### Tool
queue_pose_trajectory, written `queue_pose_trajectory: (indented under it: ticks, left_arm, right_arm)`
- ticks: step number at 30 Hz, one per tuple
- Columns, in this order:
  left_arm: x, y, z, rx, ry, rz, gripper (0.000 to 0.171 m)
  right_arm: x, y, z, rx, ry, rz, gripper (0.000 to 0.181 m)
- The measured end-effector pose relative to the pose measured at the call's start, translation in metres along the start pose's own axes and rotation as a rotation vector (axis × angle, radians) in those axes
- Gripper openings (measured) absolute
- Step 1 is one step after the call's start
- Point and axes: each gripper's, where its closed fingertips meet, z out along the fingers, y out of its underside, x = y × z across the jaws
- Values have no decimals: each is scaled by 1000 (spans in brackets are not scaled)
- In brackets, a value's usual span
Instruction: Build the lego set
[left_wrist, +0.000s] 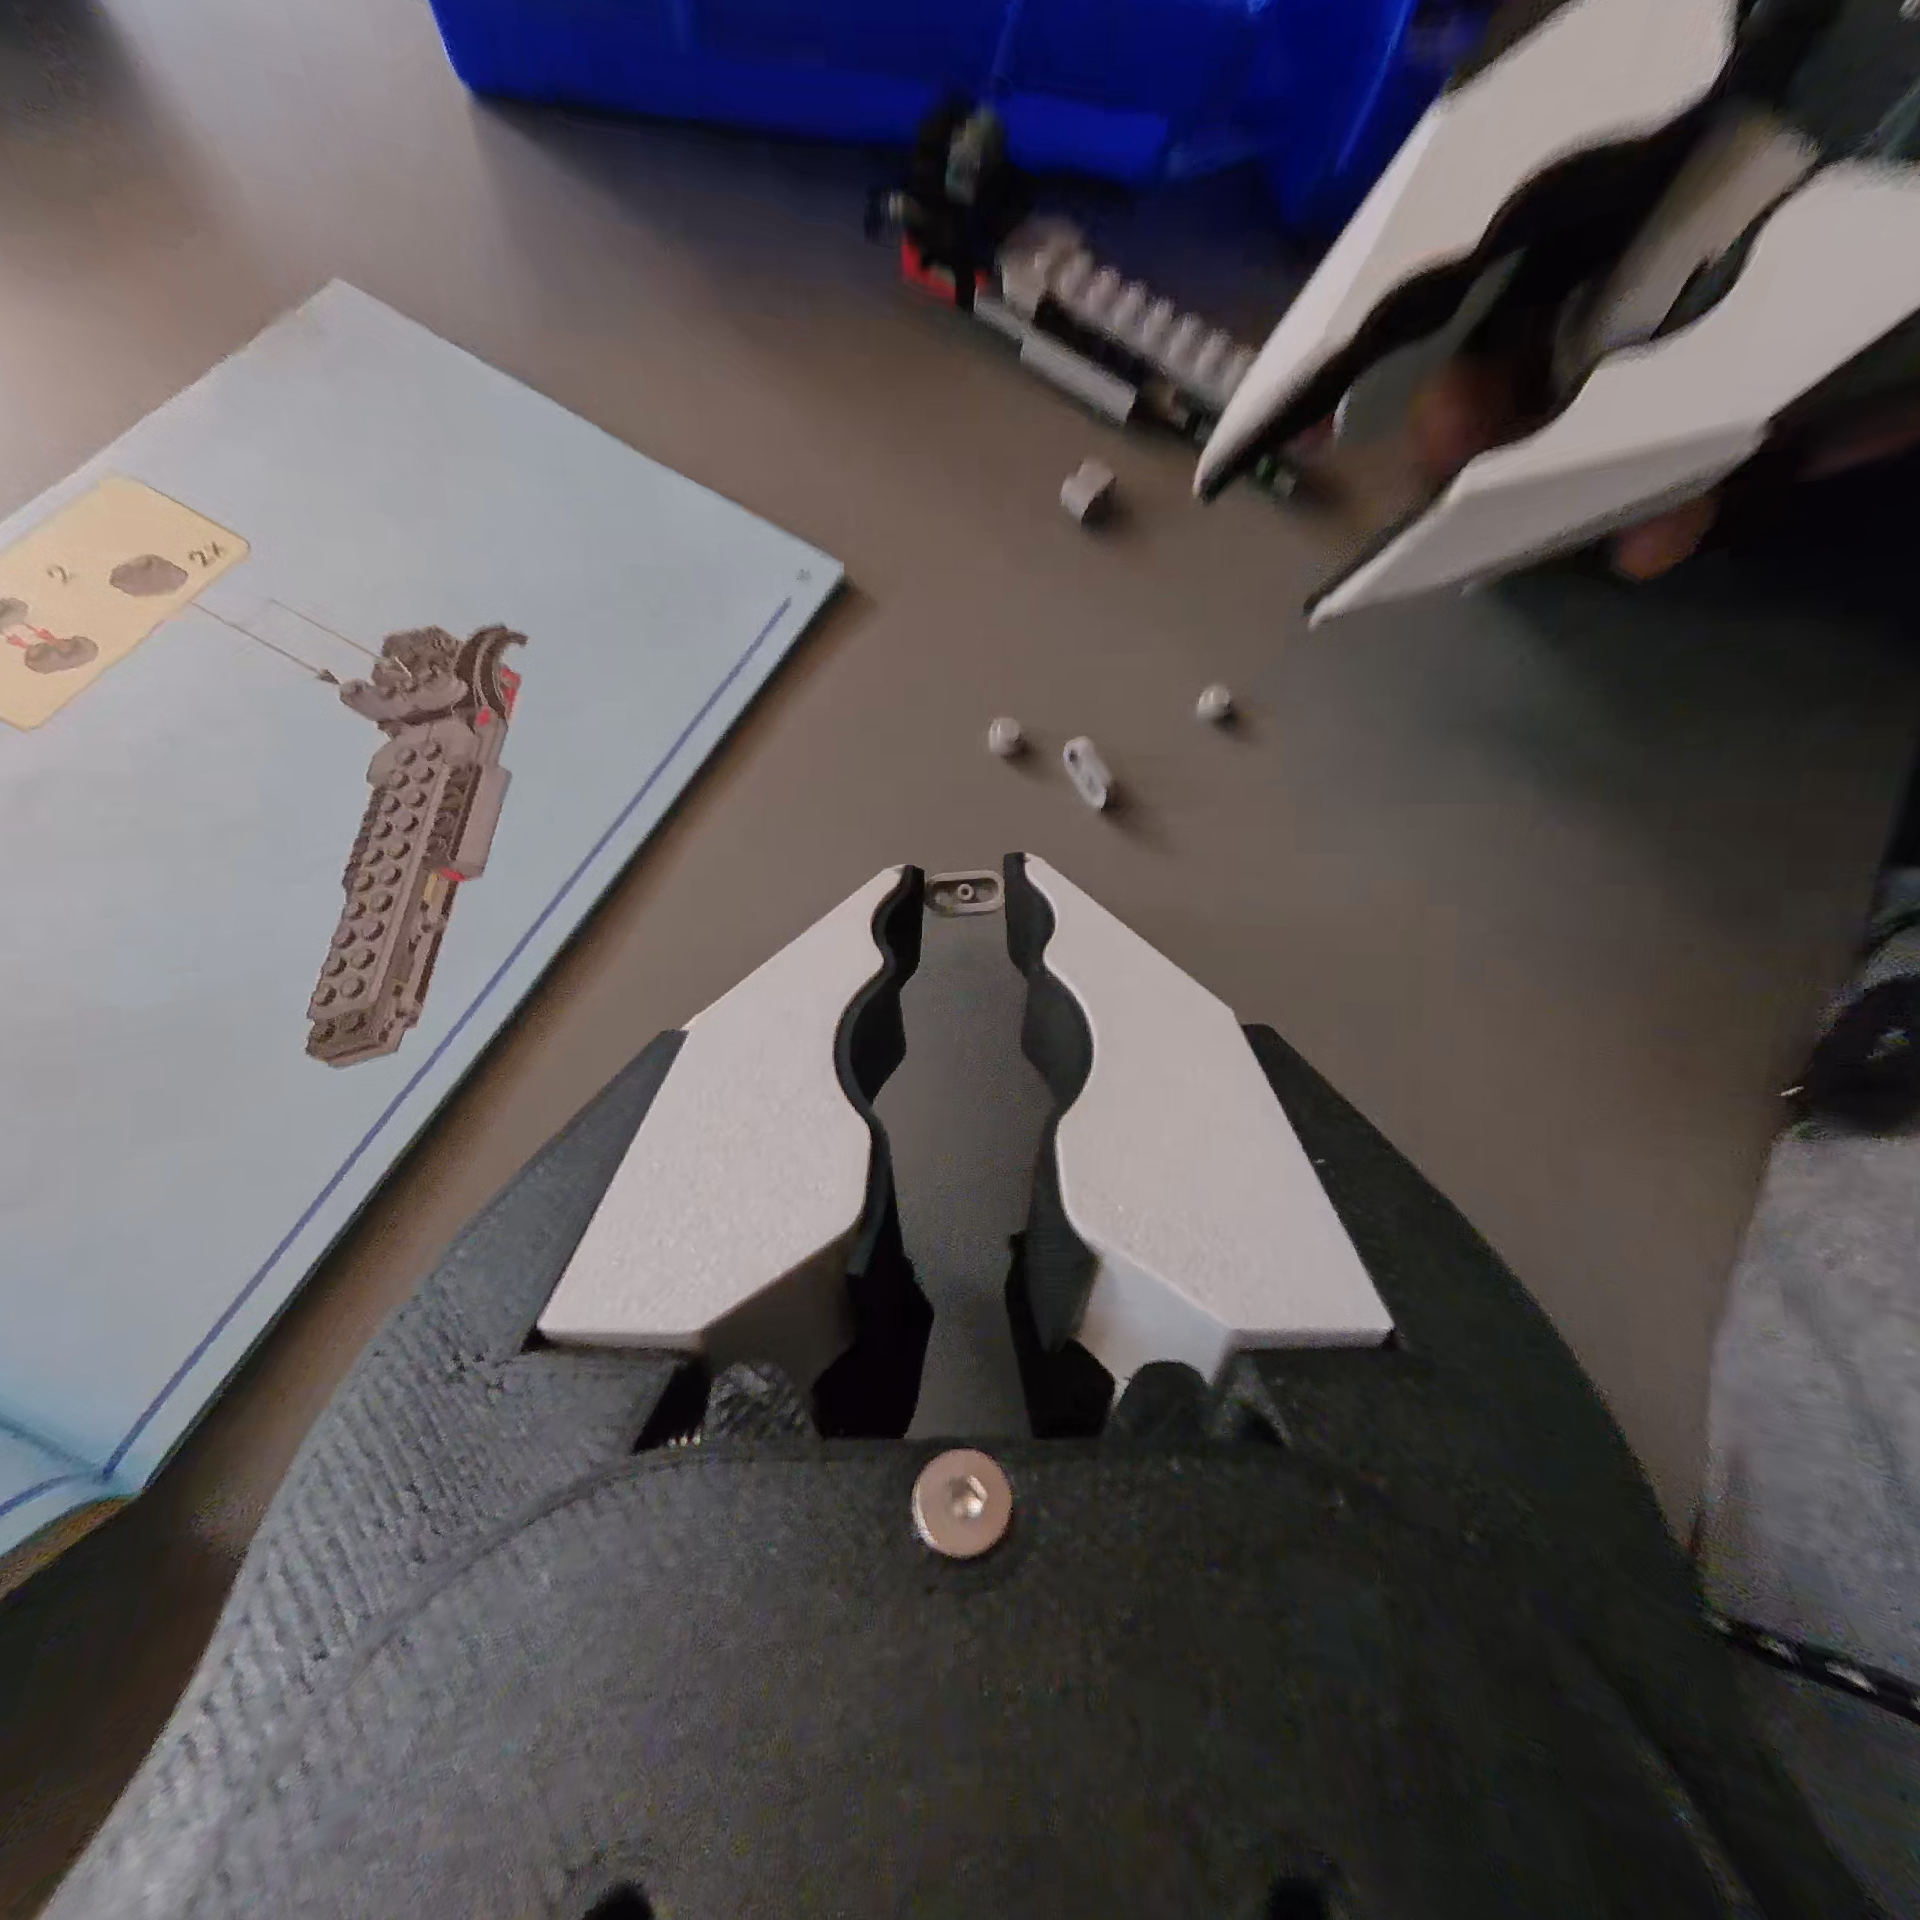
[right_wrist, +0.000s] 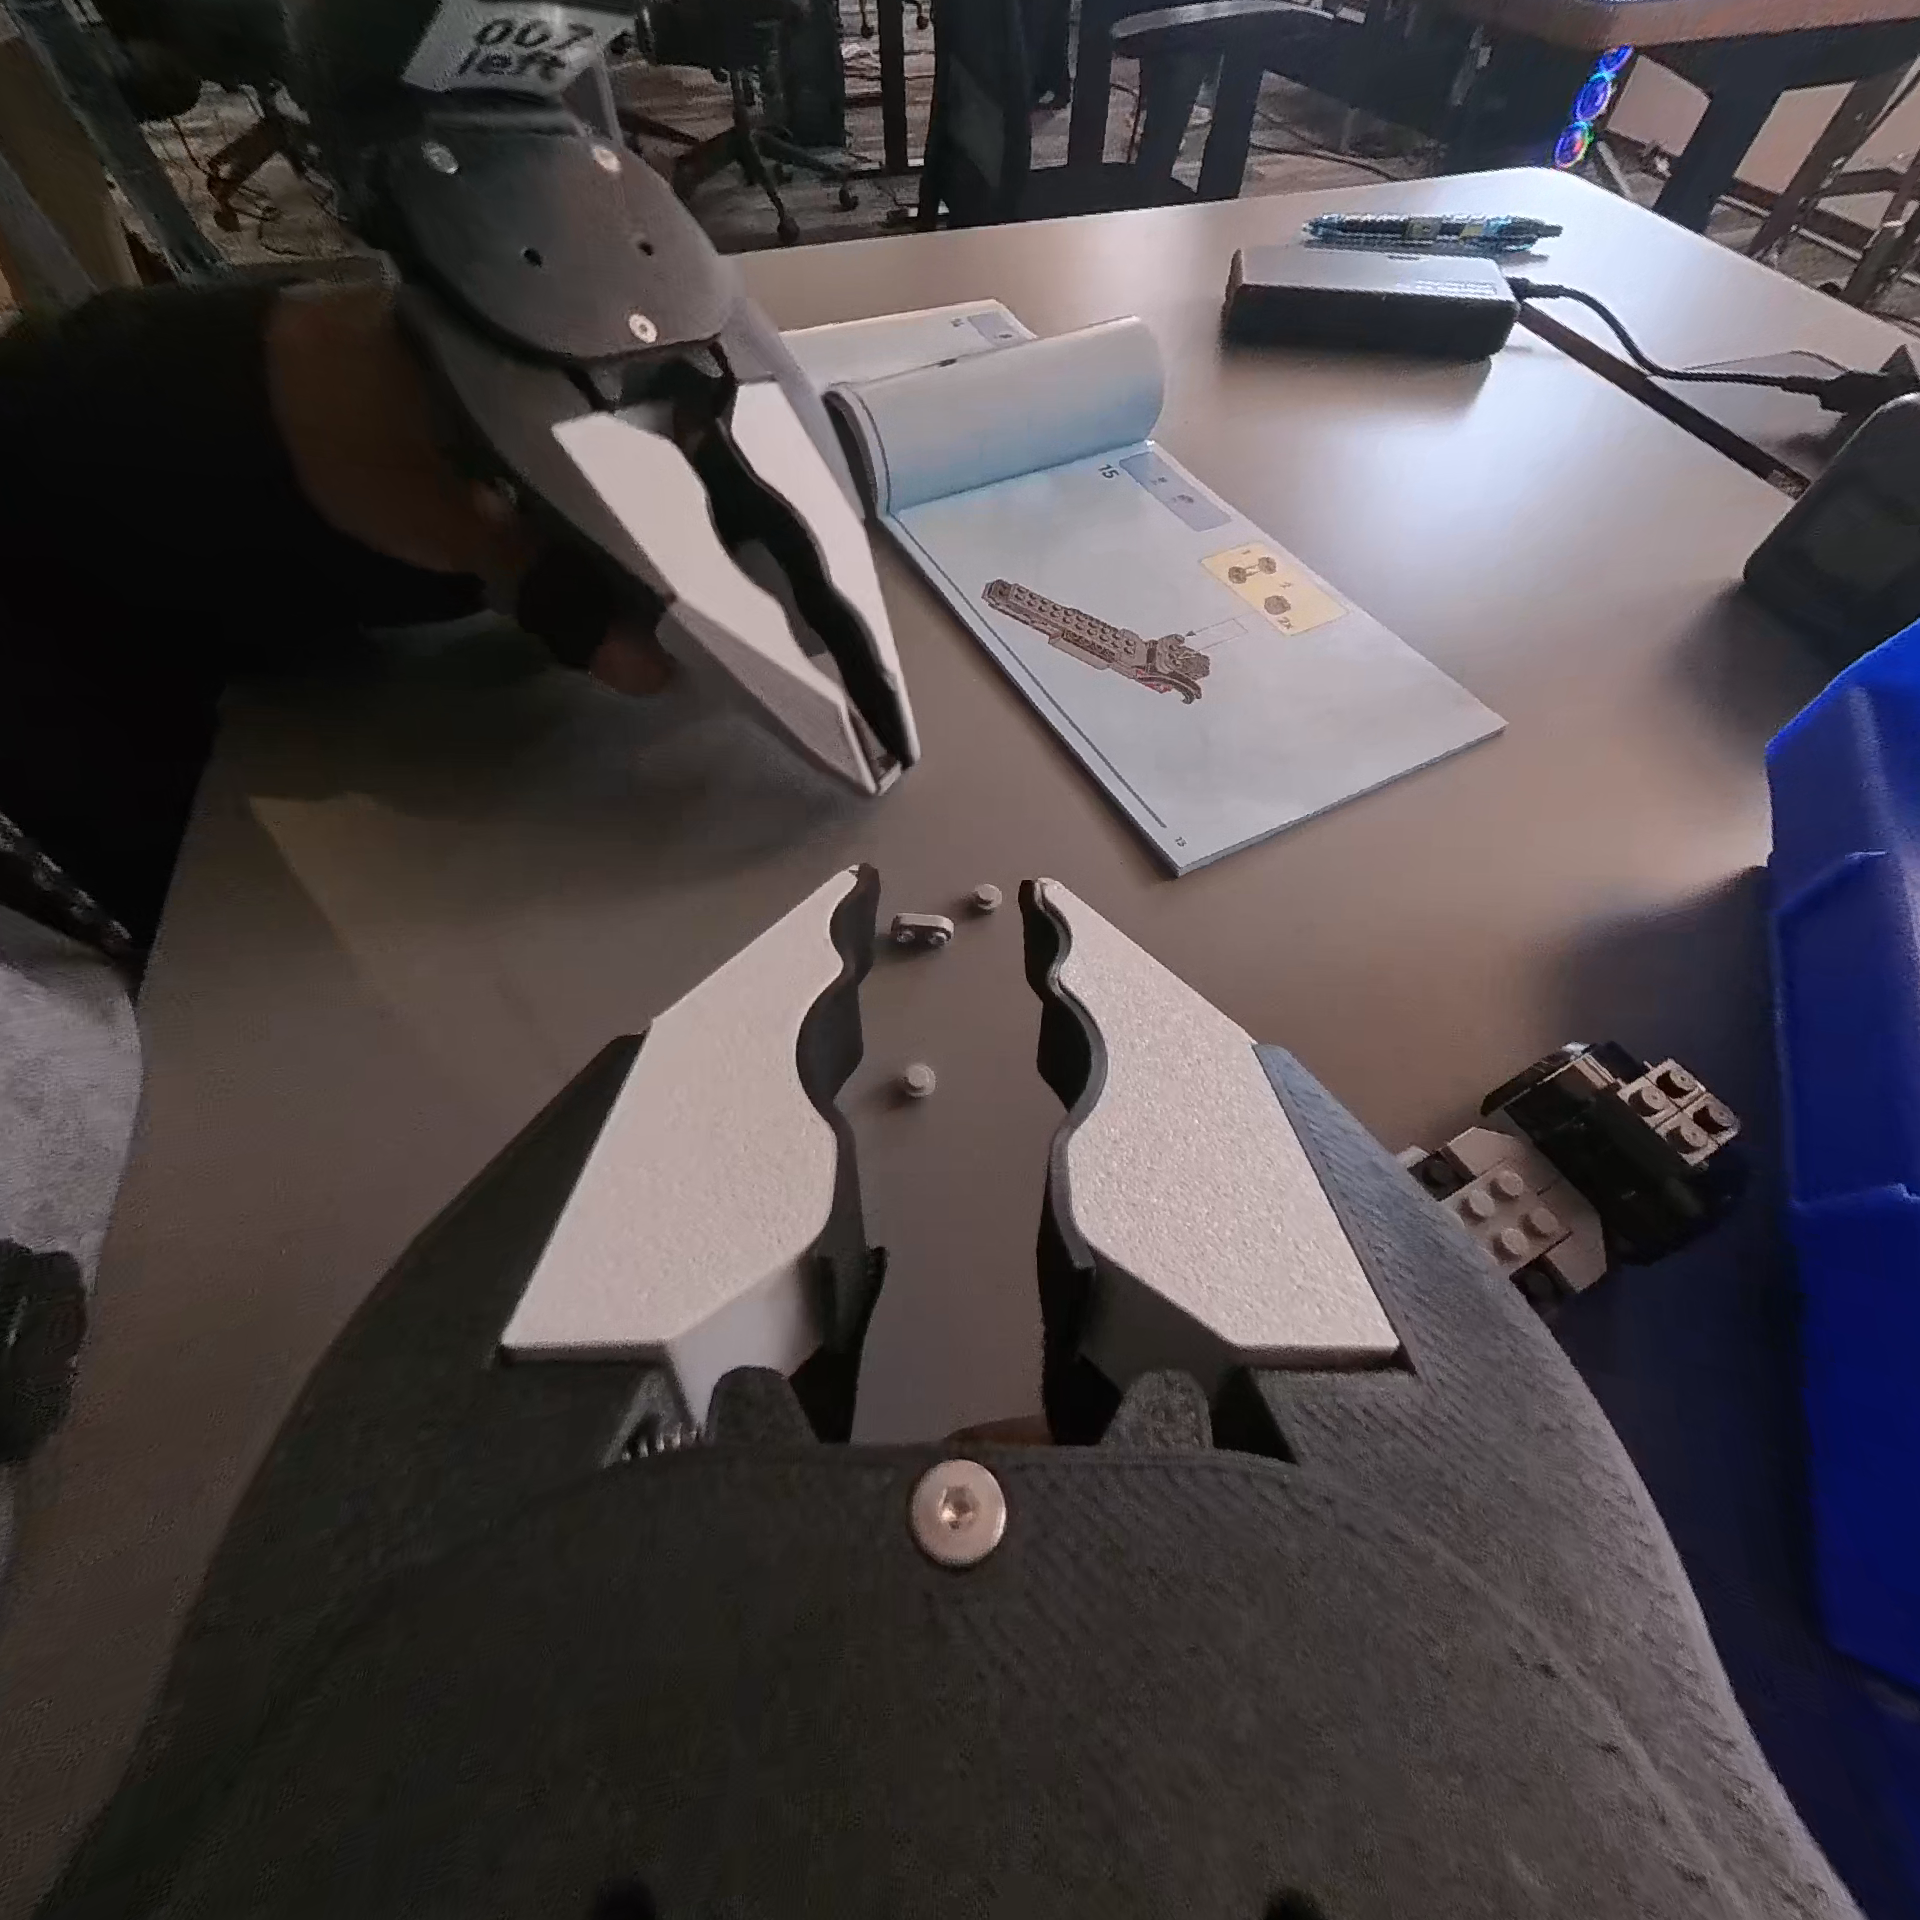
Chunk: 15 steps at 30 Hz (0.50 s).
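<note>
**Operator:** Left wrist view first. My left tongs (left_wrist: 964, 878) are nearly closed on a small grey plate (left_wrist: 964, 894), pinched right at the tips with its hollow underside facing the camera. Past it, toward 12 o'clock, the loose pieces lie on the desk (left_wrist: 727, 395): another small plate (left_wrist: 1089, 772), a round stud (left_wrist: 1005, 737) just beside it at 10 o'clock, a second round stud (left_wrist: 1214, 703) at 2 o'clock, and a chunkier grey piece (left_wrist: 1088, 490) farther out.

**Observer:** And your other hand?

**Operator:** My right tongs (right_wrist: 948, 896) are open and hold nothing, with the studs and plate lying under and ahead of the gap. The partly built lego model (left_wrist: 1081, 312) sits at 1 o'clock in the left view, against the blue bin (left_wrist: 831, 62). The instruction booklet (left_wrist: 364, 831) lies open at 9 o'clock.

**Observer:** How will these pieces handle?

**Operator:** My guess is feather-light, rigid and slick. The plate is thin, so I'd keep hold across its short sides, square to the pads, or it may twist or pop out. The round studs will likely roll or skate if nudged, so I'd come straight down and close across the widest part. The model looks stiff but could shed parts, so I'd brace its long grey body when pressing anything on.
</note>
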Motion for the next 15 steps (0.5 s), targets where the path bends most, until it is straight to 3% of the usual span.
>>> queue_pose_trajectory:
  ticks: [4, 10, 15]
  left_arm:
    - [2, -38, -15, 238, 180, -172, 16]
    - [2, -107, -65, 657, 543, -441, 16]
    - [11, -126, -85, 910, 813, -629, 16]
  right_arm:
    - [0, 1, 4, -19, -5, -6, 30]
    - [0, 8, 12, -86, 3, -15, 31]
    - [-1, 15, 16, -137, 28, -44, 31]
